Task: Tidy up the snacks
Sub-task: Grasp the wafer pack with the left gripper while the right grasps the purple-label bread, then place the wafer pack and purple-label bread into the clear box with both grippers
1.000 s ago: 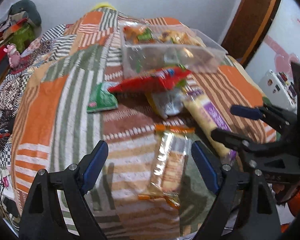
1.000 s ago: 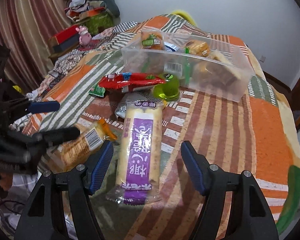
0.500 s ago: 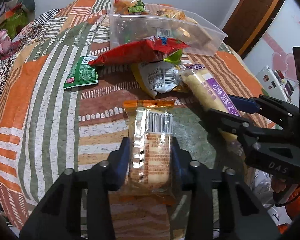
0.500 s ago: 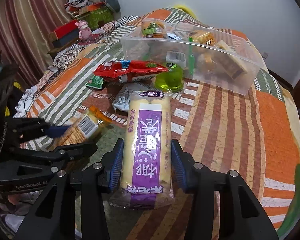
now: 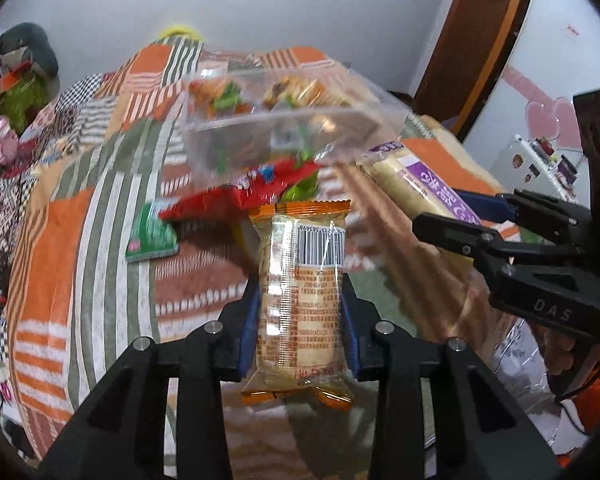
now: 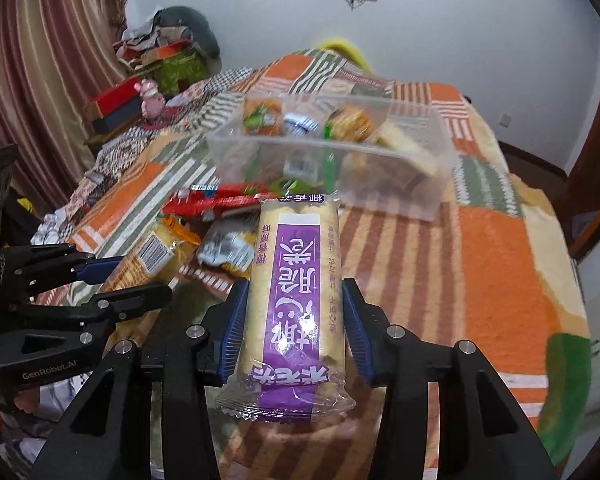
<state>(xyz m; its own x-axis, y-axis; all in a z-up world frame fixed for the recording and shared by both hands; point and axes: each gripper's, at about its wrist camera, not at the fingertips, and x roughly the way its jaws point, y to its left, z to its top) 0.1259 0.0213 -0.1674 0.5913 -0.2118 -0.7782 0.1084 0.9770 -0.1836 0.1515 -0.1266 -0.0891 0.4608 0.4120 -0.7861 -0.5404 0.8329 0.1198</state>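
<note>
Orange-edged biscuit pack (image 5: 302,304) is clamped lengthwise in left gripper (image 5: 300,312), clear of the quilt (image 5: 80,240). Purple-label roll pack (image 6: 296,300) is pinched likewise by right gripper (image 6: 292,320). Both point toward clear bin (image 6: 380,168), part-filled; probably for dropping in. Red packet (image 6: 216,200) lies loose beside it.

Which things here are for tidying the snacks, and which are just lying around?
For the job: orange cracker pack in left tool, purple snack pack in right tool, clear bin, red packet, green packet.
Lying about: pink toy, clothes pile.
</note>
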